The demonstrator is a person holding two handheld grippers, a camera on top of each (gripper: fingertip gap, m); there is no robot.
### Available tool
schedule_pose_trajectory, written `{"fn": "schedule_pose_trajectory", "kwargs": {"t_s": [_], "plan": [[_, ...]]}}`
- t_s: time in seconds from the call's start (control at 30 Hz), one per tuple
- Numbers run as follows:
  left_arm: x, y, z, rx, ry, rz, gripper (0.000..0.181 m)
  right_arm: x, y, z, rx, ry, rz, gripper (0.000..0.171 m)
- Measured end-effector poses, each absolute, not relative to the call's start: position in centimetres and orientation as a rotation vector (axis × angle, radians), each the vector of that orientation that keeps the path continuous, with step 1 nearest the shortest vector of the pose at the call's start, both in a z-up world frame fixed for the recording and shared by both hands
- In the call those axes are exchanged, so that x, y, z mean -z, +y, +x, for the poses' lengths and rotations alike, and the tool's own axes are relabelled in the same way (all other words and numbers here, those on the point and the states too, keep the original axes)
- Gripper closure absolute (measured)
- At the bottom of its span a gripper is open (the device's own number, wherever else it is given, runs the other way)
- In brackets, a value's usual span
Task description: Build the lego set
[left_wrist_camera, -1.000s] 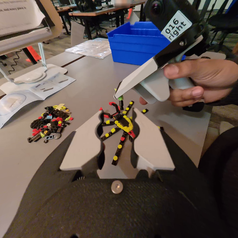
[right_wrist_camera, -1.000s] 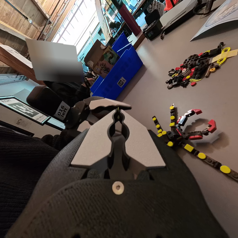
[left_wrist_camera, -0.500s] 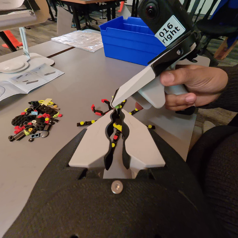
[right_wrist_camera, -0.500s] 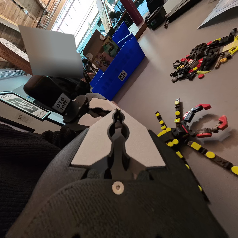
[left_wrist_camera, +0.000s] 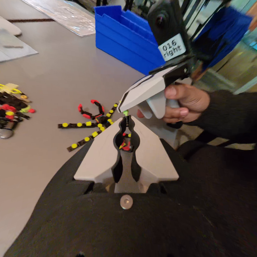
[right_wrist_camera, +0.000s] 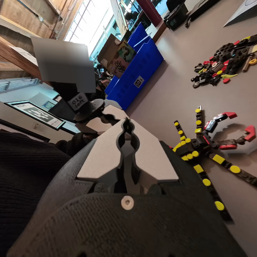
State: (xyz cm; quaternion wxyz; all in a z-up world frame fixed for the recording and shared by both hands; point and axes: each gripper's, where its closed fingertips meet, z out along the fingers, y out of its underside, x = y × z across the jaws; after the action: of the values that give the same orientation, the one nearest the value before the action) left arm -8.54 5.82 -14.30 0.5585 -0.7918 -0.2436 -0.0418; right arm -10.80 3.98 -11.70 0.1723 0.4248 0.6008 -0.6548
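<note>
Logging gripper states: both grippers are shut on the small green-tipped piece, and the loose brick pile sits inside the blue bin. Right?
Not quite. The brick pile lies on the bare table, apart from the blue bin, as the left wrist view shows. The rest holds: the left gripper and right gripper are both shut on the green-tipped piece.

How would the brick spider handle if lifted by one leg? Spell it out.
The brick spider probably sags at its jointed legs. Thin studded strips look light but apt to snap apart. Lying flat on the table, it seems unlikely to roll.

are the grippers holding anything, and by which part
Both pinch one small piece: the left gripper clamps its black lower end, the right gripper its green top.
</note>
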Motion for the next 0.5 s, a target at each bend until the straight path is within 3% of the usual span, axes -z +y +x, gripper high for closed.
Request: {"fn": "schedule_pose_trajectory", "kwargs": {"t_s": [0.03,0.17,0.5], "plan": [[14.6,6.1,-7.4,0.191,-0.553,-1.879,0.180,10.8,5.1,-11.8,1.919,1.637,1.237,0.171],[13.7,6.4,-7.9,0.069,-0.533,-1.864,0.180,10.9,9.5,-14.0,1.970,1.632,1.361,0.171],[14.3,5.1,-10.4,-0.137,-0.496,-1.850,0.180,11.4,8.1,-13.8,1.971,1.860,1.294,0.171]]}}
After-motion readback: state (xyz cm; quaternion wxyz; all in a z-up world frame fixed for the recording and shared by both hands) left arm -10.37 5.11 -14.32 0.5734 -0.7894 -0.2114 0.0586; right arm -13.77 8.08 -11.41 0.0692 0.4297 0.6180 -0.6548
